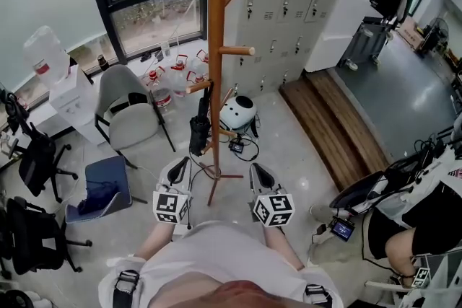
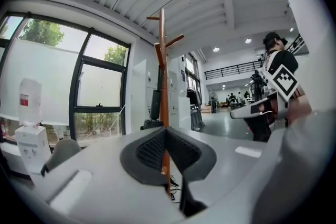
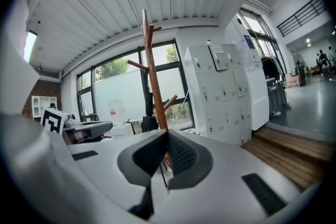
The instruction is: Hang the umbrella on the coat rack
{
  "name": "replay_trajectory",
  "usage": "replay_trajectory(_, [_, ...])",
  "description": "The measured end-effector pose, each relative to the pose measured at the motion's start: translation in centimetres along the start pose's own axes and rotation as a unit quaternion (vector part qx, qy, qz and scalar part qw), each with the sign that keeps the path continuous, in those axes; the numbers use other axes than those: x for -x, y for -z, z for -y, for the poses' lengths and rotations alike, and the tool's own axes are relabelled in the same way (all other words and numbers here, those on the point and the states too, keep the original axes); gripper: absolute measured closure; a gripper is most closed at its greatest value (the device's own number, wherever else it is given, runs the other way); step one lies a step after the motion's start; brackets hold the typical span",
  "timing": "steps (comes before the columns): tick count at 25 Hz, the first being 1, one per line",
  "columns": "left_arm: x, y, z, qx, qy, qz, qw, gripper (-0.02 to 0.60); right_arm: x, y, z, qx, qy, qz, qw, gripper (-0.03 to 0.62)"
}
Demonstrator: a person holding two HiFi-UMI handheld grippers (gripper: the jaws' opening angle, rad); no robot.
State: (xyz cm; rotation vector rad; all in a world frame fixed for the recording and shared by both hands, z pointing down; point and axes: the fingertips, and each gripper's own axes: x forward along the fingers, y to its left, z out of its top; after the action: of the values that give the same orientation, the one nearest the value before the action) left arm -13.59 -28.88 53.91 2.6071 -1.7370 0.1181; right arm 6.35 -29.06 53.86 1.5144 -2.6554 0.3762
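A folded black umbrella (image 1: 198, 128) hangs from a low peg of the orange wooden coat rack (image 1: 216, 47), just left of its pole. My left gripper (image 1: 178, 168) is held level in front of the rack's base, short of the umbrella, jaws shut with nothing between them. My right gripper (image 1: 261, 171) is beside it to the right, also shut and empty. In the left gripper view the shut pads (image 2: 152, 150) frame the coat rack (image 2: 163, 60), with the umbrella (image 2: 155, 105) beside its pole. The right gripper view shows the coat rack (image 3: 151, 71) and umbrella (image 3: 149, 121) beyond its shut jaws.
A grey chair (image 1: 130, 108) and a blue seat (image 1: 105, 187) stand left of the rack. A white helmet (image 1: 237, 113) with cables lies behind its base. Water jugs (image 1: 173, 72) line the window; lockers (image 1: 289, 3) and a wooden step (image 1: 332, 119) lie right. A seated person (image 1: 419, 220) is at far right.
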Motion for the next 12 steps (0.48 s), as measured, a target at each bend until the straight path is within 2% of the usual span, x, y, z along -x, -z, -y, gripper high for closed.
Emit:
replay_trajectory(1, [0.1,-0.1,0.5,-0.005,0.007,0.002,1.0000,0.571,0.0,0.0,0.1,0.000,0.001,0.000,1.000,0.586])
replay_trajectory(6, [0.2,0.5,2.0,0.001,0.039,0.006,0.9992,0.572,0.0,-0.5,-0.5,0.011,-0.006,0.010,1.000,0.586])
replay_trajectory(9, [0.2,0.5,2.5,0.011,0.046,0.004,0.9989,0.572,0.1,-1.0,-1.3,0.038,-0.016,0.011,0.999,0.588])
replay_trajectory(12, [0.1,0.3,2.5,0.023,0.049,0.004,0.9985,0.572,0.0,-1.2,-1.6,0.039,-0.022,0.011,0.999,0.588])
